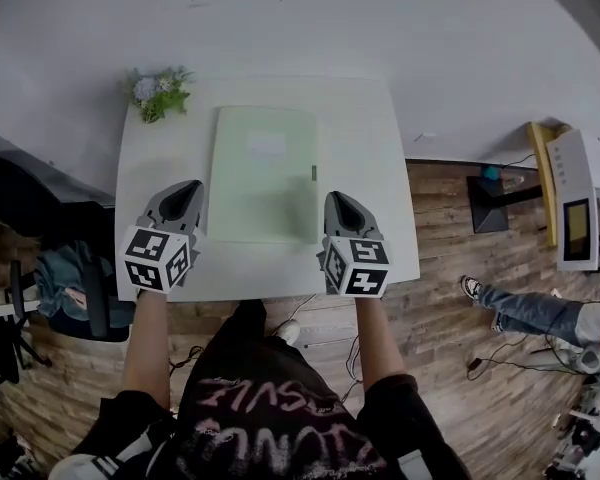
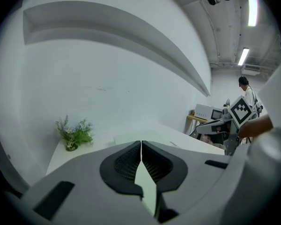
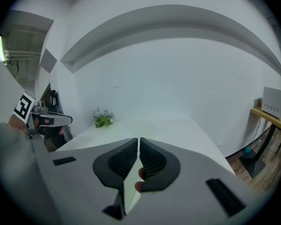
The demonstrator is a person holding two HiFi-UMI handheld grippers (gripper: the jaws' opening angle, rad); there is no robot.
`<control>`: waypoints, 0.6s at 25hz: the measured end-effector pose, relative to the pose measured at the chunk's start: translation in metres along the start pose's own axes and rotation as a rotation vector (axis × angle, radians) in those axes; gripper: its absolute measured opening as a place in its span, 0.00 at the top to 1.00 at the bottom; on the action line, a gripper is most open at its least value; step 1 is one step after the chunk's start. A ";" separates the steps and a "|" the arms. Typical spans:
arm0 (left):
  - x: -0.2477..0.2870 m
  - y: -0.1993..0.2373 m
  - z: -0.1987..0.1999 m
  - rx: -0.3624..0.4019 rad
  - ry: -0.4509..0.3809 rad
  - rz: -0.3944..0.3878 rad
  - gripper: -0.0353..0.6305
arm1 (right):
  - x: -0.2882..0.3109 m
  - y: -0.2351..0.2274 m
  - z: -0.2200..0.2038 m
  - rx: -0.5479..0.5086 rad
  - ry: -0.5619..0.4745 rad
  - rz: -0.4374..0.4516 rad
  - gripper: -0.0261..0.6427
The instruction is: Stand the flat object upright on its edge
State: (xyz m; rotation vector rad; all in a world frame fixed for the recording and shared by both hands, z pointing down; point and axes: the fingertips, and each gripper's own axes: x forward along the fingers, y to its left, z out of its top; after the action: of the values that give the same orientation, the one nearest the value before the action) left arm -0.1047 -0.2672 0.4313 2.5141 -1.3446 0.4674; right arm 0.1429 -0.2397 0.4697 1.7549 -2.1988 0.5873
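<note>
A flat pale green book [image 1: 263, 173] lies face up in the middle of the white table [image 1: 380, 168]; a pale label shows near its far end. My left gripper [image 1: 188, 192] hovers just off the book's left edge, near its front corner, jaws shut with nothing between them. My right gripper [image 1: 335, 204] stands just off the book's right front corner, also shut and empty. In the left gripper view the left gripper [image 2: 141, 144] points at the far wall with the book [image 2: 143, 137] low ahead. The right gripper [image 3: 138, 141] faces the same way over the tabletop.
A small potted plant [image 1: 157, 92] sits on the table's far left corner. A wooden floor with cables surrounds the table. A person's legs [image 1: 525, 308] and a side table with a white appliance [image 1: 575, 203] are at the right. A dark chair with cloth [image 1: 70, 283] stands at the left.
</note>
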 end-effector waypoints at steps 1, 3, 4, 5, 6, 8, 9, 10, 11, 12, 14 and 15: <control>0.004 0.001 -0.003 -0.003 0.006 -0.001 0.92 | 0.004 -0.002 -0.003 0.005 0.012 -0.001 0.92; 0.011 0.004 -0.010 -0.014 0.023 -0.004 0.92 | 0.012 -0.004 -0.010 0.012 0.035 -0.004 0.92; 0.014 0.006 -0.015 -0.019 0.034 -0.004 0.92 | 0.016 -0.005 -0.014 0.017 0.046 -0.004 0.92; 0.018 0.007 -0.019 -0.025 0.044 -0.003 0.92 | 0.020 -0.006 -0.017 0.022 0.056 -0.004 0.92; 0.021 0.009 -0.023 -0.031 0.053 -0.003 0.92 | 0.024 -0.006 -0.020 0.027 0.066 -0.002 0.92; 0.027 0.013 -0.031 -0.048 0.068 -0.004 0.92 | 0.031 -0.005 -0.027 0.035 0.088 0.005 0.92; 0.030 0.014 -0.035 -0.055 0.075 -0.005 0.92 | 0.034 -0.005 -0.030 0.039 0.099 0.008 0.92; 0.033 0.014 -0.038 -0.060 0.082 -0.007 0.92 | 0.037 -0.006 -0.033 0.043 0.109 0.010 0.92; 0.037 0.015 -0.041 -0.063 0.090 -0.009 0.92 | 0.040 -0.007 -0.036 0.047 0.117 0.013 0.92; 0.041 0.016 -0.044 -0.064 0.098 -0.012 0.92 | 0.043 -0.008 -0.038 0.054 0.122 0.019 0.92; 0.047 0.018 -0.050 -0.065 0.114 -0.017 0.92 | 0.049 -0.008 -0.040 0.066 0.134 0.032 0.92; 0.049 0.019 -0.052 -0.067 0.120 -0.018 0.92 | 0.052 -0.007 -0.042 0.069 0.142 0.039 0.92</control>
State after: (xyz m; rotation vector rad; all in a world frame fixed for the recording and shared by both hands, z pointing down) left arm -0.1030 -0.2955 0.5000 2.4009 -1.2710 0.5506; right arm 0.1360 -0.2663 0.5305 1.6513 -2.1435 0.7801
